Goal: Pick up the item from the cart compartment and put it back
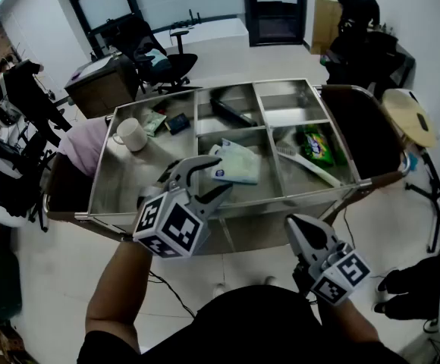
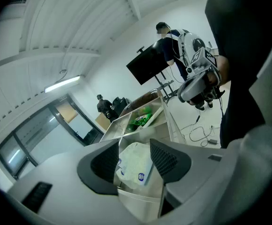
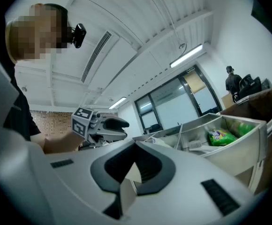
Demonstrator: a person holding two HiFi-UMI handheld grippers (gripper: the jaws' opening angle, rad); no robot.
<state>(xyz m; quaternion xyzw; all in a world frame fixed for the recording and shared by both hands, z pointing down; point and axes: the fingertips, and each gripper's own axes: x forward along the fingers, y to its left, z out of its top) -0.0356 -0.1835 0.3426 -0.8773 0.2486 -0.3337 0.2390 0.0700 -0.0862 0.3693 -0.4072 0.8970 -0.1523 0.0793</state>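
Note:
A white plastic packet [image 1: 237, 162] with blue print lies in the front middle compartment of the steel cart [image 1: 205, 220]. My left gripper [image 1: 214, 177] hovers just above the cart's near edge with its jaws open and pointed at the packet, holding nothing. In the left gripper view the packet [image 2: 135, 165] shows between and beyond the open jaws [image 2: 133, 146], untouched. My right gripper [image 1: 293, 224] hangs lower, in front of the cart's near wall, apparently shut and empty. In the right gripper view its tips [image 3: 135, 143] meet.
A white mug [image 1: 131, 133] stands in the left compartment. A green packet [image 1: 316, 144] and a white brush [image 1: 308, 167] lie front right, a black item [image 1: 231, 114] back middle. An office chair [image 1: 159, 59] and a person [image 1: 359, 6] are beyond the cart.

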